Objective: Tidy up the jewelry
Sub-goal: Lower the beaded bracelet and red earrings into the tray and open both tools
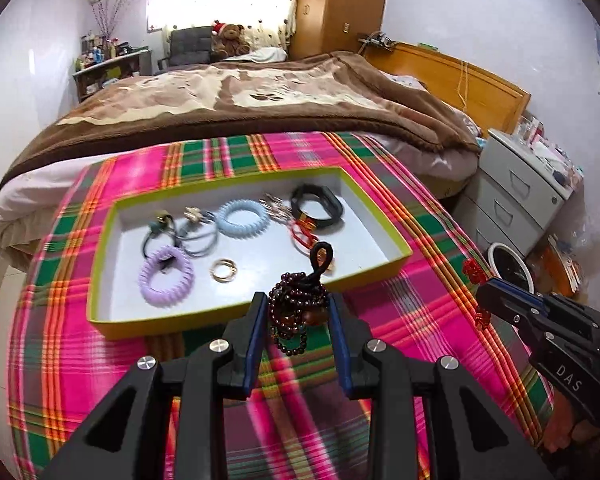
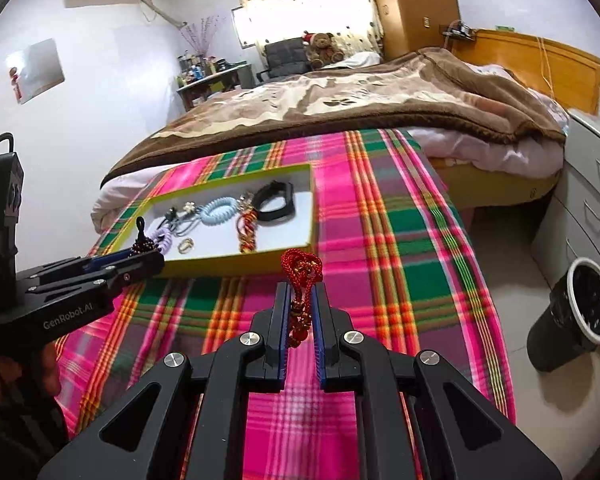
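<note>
My left gripper [image 1: 298, 304] is shut on a dark bead bracelet [image 1: 292, 320] with a black cord loop, lifted above the plaid cloth just in front of the tray. The shallow tray [image 1: 112, 216] with a yellow-green rim holds a lilac coil band [image 1: 166, 278], a blue coil band [image 1: 242, 220], a black bangle [image 1: 316, 204], a gold ring [image 1: 224, 270], dark hair ties and a red braided cord. My right gripper [image 2: 301, 294] is shut on a red knotted cord ornament [image 2: 302, 270], raised over the cloth to the right of the tray [image 2: 236, 262].
The pink and green plaid cloth [image 1: 440, 320] covers the surface in front of a bed with a brown blanket [image 1: 260, 108]. A grey drawer unit [image 1: 516, 200] and a black bin [image 2: 576, 316] stand on the floor at the right.
</note>
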`<state>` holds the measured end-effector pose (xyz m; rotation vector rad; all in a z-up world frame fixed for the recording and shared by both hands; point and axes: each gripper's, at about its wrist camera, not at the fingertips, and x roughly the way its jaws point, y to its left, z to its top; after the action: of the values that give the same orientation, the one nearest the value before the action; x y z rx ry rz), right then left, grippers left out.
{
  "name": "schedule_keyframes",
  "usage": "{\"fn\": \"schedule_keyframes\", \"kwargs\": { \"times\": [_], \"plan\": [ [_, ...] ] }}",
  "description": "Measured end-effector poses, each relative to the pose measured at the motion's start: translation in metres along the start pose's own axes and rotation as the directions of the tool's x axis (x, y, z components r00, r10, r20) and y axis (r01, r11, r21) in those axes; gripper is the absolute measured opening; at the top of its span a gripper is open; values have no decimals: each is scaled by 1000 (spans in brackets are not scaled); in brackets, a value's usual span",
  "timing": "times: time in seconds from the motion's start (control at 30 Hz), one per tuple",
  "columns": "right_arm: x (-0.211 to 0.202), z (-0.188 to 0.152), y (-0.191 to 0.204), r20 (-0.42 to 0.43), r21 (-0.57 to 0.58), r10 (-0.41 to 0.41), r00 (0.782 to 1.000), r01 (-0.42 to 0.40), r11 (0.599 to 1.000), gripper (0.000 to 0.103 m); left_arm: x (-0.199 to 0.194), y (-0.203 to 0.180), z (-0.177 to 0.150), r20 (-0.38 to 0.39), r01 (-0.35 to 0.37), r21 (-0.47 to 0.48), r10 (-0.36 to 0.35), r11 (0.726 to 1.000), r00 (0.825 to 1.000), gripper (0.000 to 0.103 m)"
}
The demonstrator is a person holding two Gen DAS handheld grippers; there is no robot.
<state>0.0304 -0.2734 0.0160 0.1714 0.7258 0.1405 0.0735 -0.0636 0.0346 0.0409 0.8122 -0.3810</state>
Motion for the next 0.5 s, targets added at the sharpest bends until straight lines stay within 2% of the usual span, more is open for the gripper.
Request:
{"fn": "schedule_keyframes", "kwargs": {
  "times": [0.27,0.5],
  "plan": [
    [15,30,16,14,-41,42,999,-42,998,10,-1,26,13,13,-18,-25,18,1000,1000,31],
    [48,50,20,-31,-62,52,998,-54,997,10,13,44,24,1,-13,-70,13,997,1000,31]
  ]
}}
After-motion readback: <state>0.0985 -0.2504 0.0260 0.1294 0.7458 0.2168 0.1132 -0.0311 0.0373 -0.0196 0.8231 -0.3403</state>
